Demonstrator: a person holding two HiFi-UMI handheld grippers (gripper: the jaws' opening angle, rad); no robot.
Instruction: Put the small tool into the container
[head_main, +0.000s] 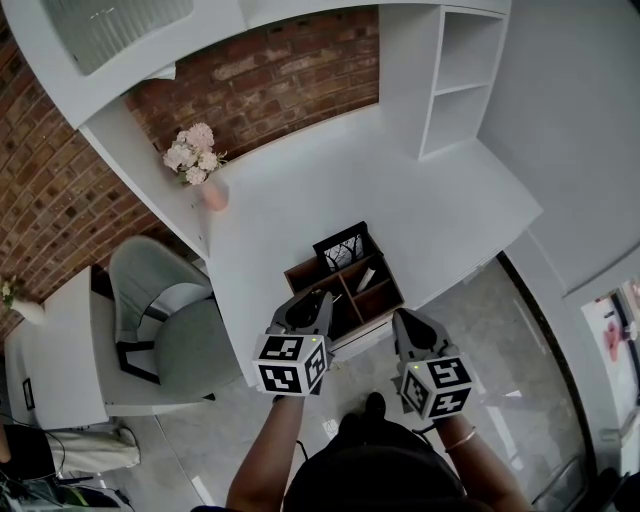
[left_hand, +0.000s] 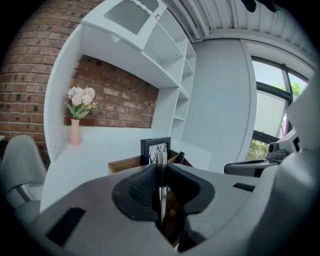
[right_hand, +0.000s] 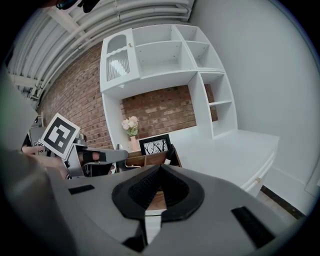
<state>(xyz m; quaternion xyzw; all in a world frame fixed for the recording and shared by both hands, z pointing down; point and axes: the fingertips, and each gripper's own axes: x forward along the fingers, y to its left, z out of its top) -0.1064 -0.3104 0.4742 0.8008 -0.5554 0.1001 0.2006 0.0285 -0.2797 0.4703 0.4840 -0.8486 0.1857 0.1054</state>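
My left gripper (left_hand: 161, 169) is shut on a thin silvery small tool (left_hand: 160, 159), whose tip stands up between the pads. In the head view the left gripper (head_main: 321, 301) hovers over the near left corner of the wooden container (head_main: 296, 270), an open organiser with several compartments on the white desk. The container's wall (left_hand: 125, 163) lies just beyond the jaws. A little to the right, my right gripper (head_main: 401, 321) hangs off the desk's front edge, its jaws (right_hand: 160, 170) shut and empty. A dark pen-like item (right_hand: 170, 152) leans in one compartment.
A black picture frame (head_main: 340, 247) stands at the container's back. A pink vase of flowers (head_main: 205, 172) sits at the desk's far left, white shelves (head_main: 455, 80) at the far right. A grey chair (head_main: 160, 310) stands left of the desk.
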